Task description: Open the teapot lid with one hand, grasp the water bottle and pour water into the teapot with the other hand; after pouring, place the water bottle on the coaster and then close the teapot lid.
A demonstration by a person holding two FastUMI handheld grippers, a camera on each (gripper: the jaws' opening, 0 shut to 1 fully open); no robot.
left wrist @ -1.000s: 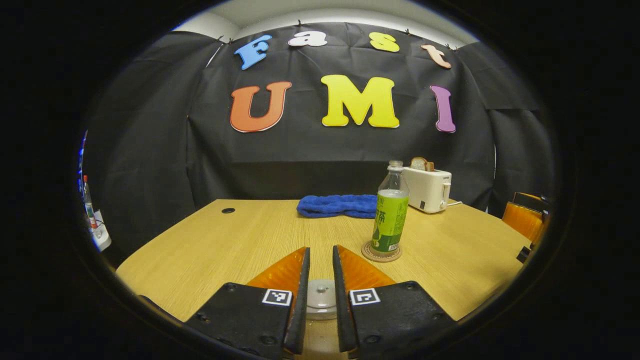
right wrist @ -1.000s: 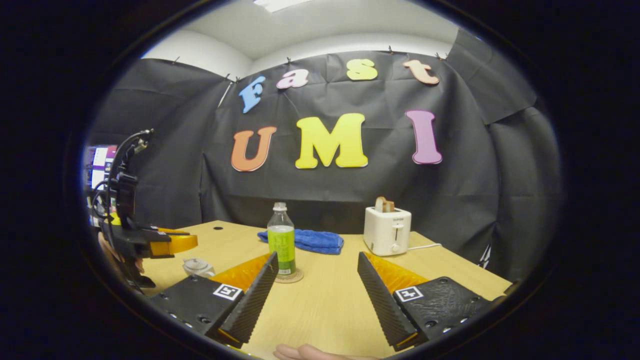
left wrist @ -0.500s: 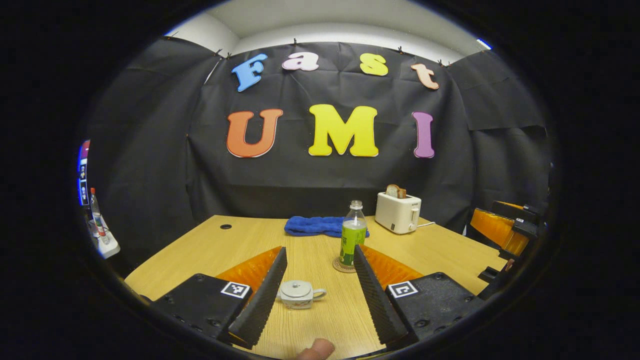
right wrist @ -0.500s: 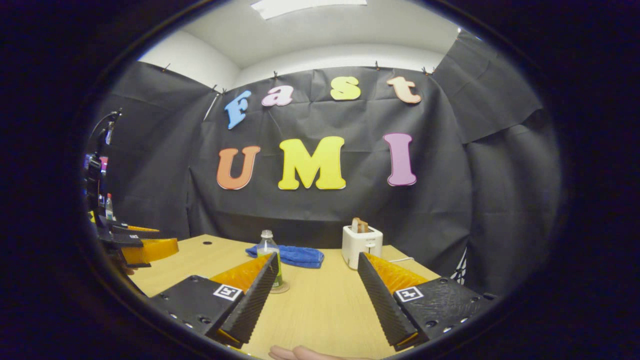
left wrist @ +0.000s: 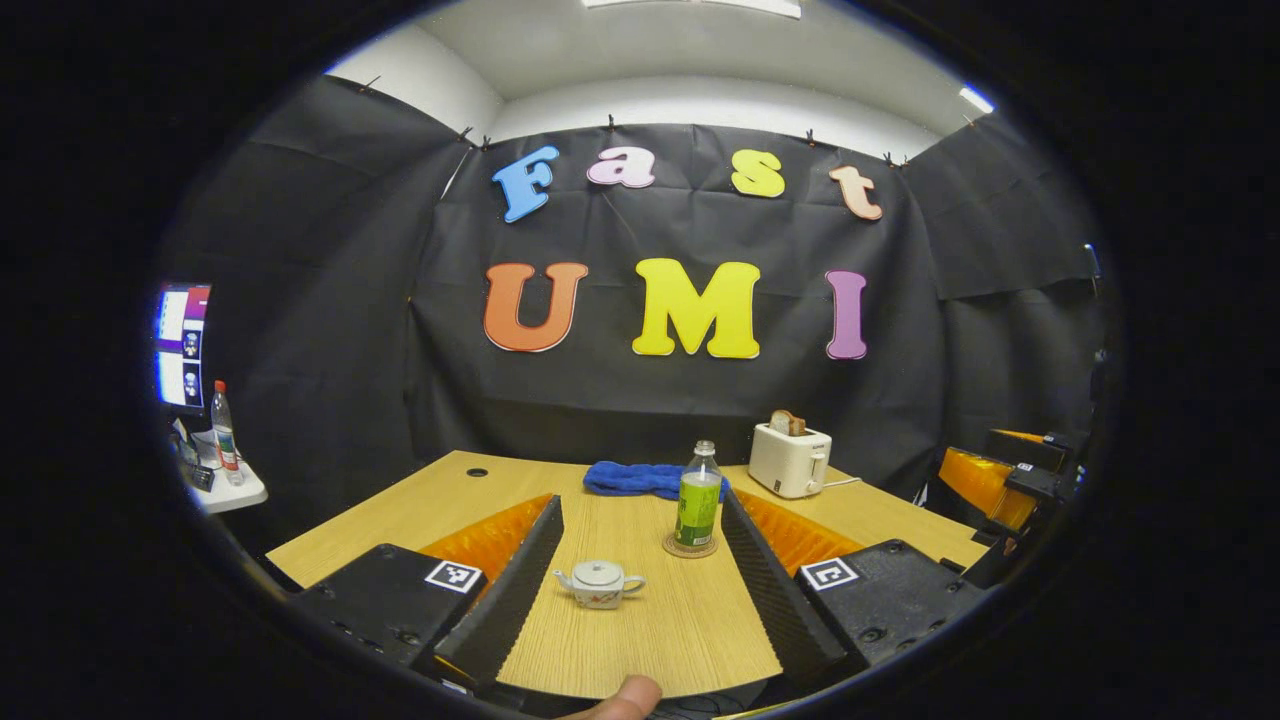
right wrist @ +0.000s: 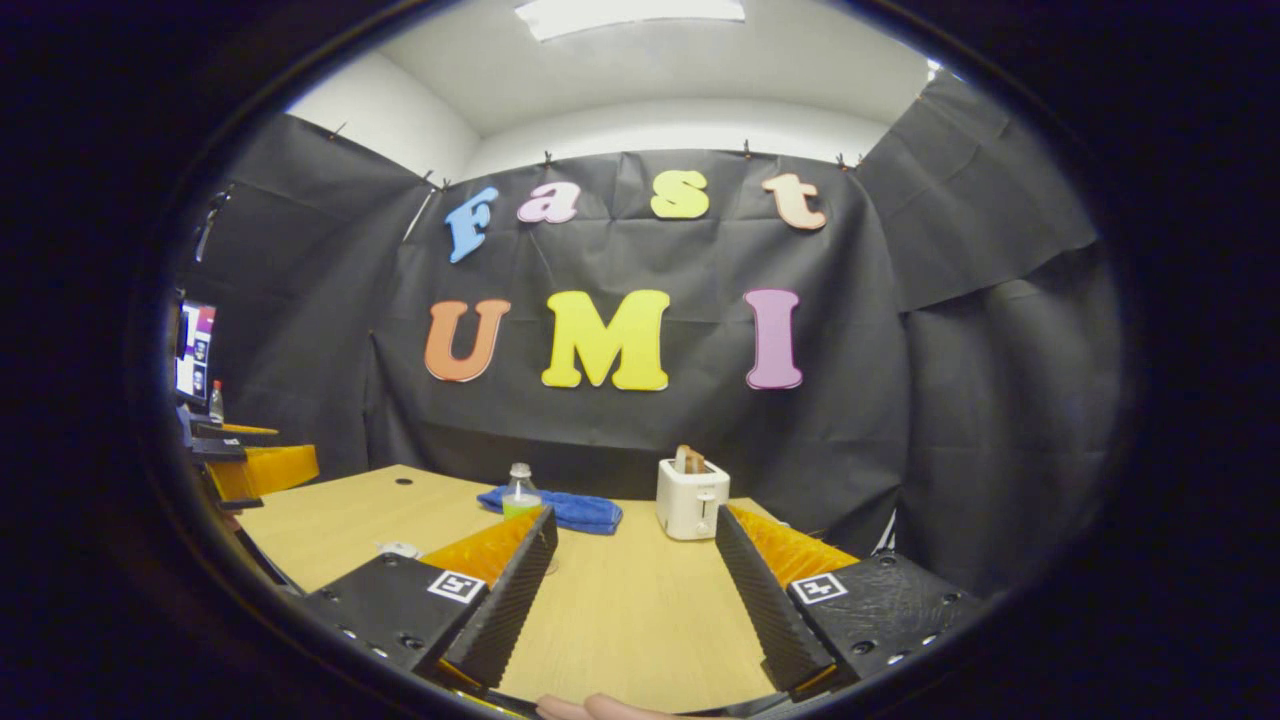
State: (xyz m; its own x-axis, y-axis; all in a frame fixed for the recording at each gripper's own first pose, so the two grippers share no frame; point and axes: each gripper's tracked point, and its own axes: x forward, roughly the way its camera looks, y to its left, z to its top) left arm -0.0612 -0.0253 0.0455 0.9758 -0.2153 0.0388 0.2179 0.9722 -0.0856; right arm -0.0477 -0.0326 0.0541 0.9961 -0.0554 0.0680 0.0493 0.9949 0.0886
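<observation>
The small white teapot (left wrist: 600, 583) stands on the wooden table (left wrist: 430, 505) with its lid on, framed between my left gripper's (left wrist: 641, 502) open fingers but well ahead of them. Behind it the water bottle (left wrist: 697, 500), green-labelled and upright, rests on the round coaster (left wrist: 690, 546). My right gripper (right wrist: 635, 516) is open and holds nothing, back near the table's front edge. In the right gripper view its left finger hides the lower part of the bottle (right wrist: 519, 493), and the teapot (right wrist: 400, 549) just peeks out at the left.
A blue towel (left wrist: 645, 477) and a white toaster (left wrist: 790, 460) with toast sit at the back. The right gripper (left wrist: 1000, 480) shows at the right edge, the left gripper (right wrist: 250, 465) at the left. A side shelf with a bottle (left wrist: 224, 430) and a monitor (left wrist: 180, 345) stand off left.
The left gripper, a second ago shut around the teapot lid's knob, has opened and pulled back and up. The right gripper has also drawn back from the table.
</observation>
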